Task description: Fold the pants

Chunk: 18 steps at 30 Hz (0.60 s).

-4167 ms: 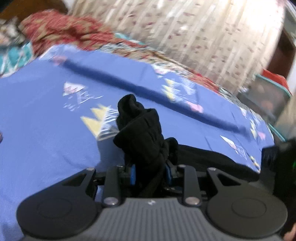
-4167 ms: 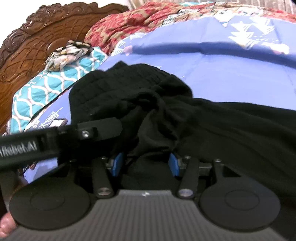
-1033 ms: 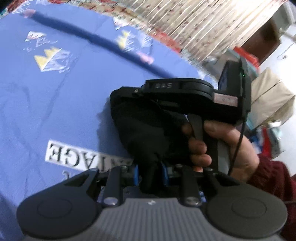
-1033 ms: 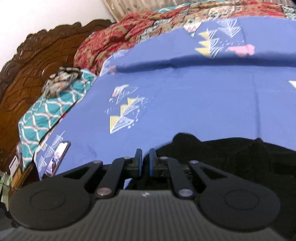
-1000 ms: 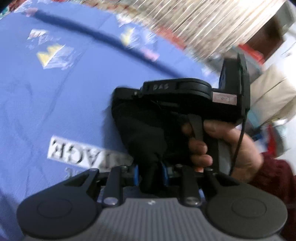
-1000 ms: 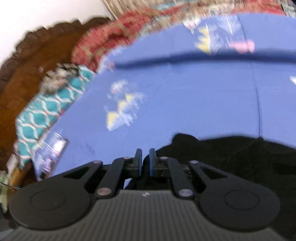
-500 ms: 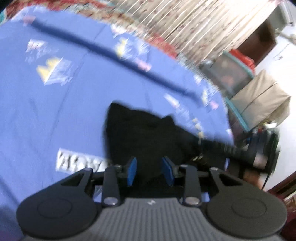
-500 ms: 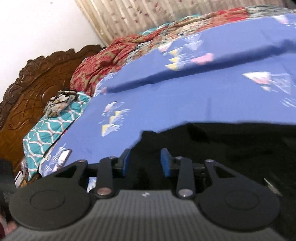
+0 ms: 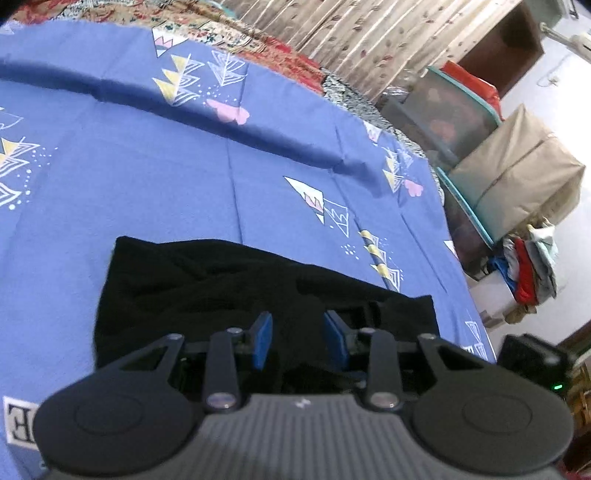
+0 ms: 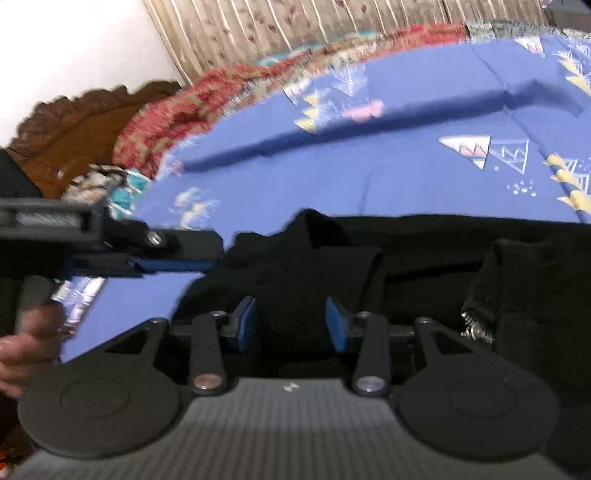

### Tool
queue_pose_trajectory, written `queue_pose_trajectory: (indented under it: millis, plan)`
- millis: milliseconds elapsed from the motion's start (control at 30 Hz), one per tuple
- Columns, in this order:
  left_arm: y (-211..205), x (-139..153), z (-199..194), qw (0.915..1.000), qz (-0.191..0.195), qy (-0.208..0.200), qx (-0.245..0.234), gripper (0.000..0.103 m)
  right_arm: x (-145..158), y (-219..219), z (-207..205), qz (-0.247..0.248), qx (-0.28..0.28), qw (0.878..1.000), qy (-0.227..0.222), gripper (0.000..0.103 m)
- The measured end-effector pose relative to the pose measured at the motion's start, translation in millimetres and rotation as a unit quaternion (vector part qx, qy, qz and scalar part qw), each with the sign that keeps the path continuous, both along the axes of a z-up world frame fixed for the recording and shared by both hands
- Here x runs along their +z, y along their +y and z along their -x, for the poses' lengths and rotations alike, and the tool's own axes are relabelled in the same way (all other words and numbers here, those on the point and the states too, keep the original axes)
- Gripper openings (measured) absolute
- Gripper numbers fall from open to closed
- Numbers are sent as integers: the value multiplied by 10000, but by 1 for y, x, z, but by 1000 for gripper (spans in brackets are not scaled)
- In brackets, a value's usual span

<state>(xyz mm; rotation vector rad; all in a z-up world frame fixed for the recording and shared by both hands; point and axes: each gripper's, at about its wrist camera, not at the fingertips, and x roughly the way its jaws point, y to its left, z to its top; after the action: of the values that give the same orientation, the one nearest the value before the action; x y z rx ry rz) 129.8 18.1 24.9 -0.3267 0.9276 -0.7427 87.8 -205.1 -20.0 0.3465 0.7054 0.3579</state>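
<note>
one pair of black pants [image 9: 236, 291] lies folded into a flat, roughly rectangular bundle on the blue printed bedsheet [image 9: 155, 177], near the edge of the bed closest to both cameras. one metal zipper or clasp shows at the bundle's right side in the right wrist view.

two grippers in play. left gripper [image 9: 298, 338]: two blue pads parted, jaws have just been opening, dark cloth seen below the gap but the pads do not press it; released. right gripper [image 10: 291, 326]: two blue pads parted, a little wider apart, jaws have just been opening, pants beneath and ahead, nothing pinched; released.

right wrist view also catches the left gripper from the side at far left, one hand [image 10: 22, 350] wrapped round its handle.

surroundings, counted: one carved wooden headboard [image 10: 74, 122], one red patterned blanket [image 10: 173, 122] along the far side, one beige striped curtain [image 9: 354, 33], one clear storage bin [image 9: 454, 118], one tan covered box [image 9: 517, 177], one small heap of clothes [image 9: 532, 266].
</note>
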Motion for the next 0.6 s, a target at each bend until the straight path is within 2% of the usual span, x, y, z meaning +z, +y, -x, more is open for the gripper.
queue_pose_trajectory:
  millis: [67,133,167,267,400,433,533,600]
  plan:
    - [-6,-1,-3,9999,-100,-7,-13,31,-12,-5,-9,-254,25,9994,255,8]
    - [-16,-2,-7,9996,-266,-70,-47,31,-14,-18,-4,-785,-28,9964,307,6]
    - [-22,-3,-9,9994,-342,-81,-70,31,-11,-22,1,-884,-72,9957,257,6]
    - [-39,-13,-19,9986,-496,19,-173,31,0,-29,21,-911,-157,9957,67,6]
    - [-69,-44,-35,9952,-920,213,-243,29,-20,-37,30,-926,-338,9942,440,7]
    - [-74,-53,-38,9945,-992,263,-224,32,-30,-37,28,-919,-397,9933,570,7]
    - [-78,-68,-35,9948,-1005,7,-137,33,-47,-42,24,-1229,-549,9882,724,7]
    - [-80,-68,-33,9940,-1086,-46,-122,33,-44,-39,21,-1164,-550,9889,742,6]
